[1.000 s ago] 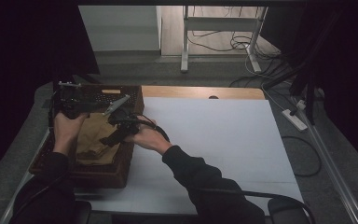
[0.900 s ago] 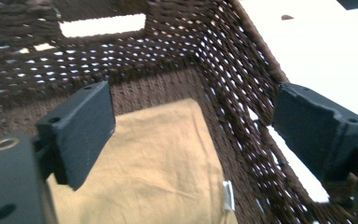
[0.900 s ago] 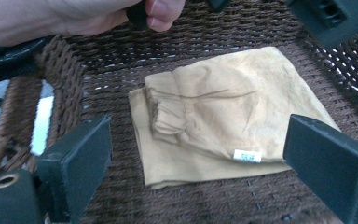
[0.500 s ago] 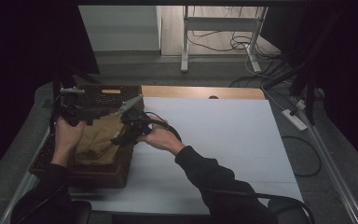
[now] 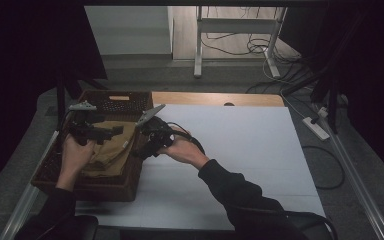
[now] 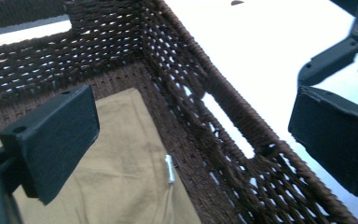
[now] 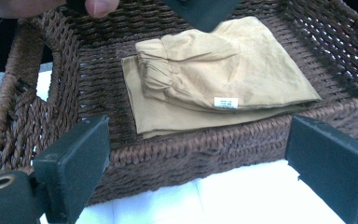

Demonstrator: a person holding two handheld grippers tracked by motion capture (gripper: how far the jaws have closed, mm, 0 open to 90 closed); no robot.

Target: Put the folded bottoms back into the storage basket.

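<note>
At the left of the high view a folded tan garment [image 5: 109,150] lies flat inside the dark wicker basket [image 5: 115,187]. The left gripper [image 5: 111,131] hangs just above it, jaws wide apart with nothing between them; they have just been opening. The right gripper [image 5: 142,150] sits by the basket's right rim, jaws also spread and empty. I judge the placing step is finishing: the cloth is let go. The next move calls for lifting both grippers clear without snagging fabric.
</note>
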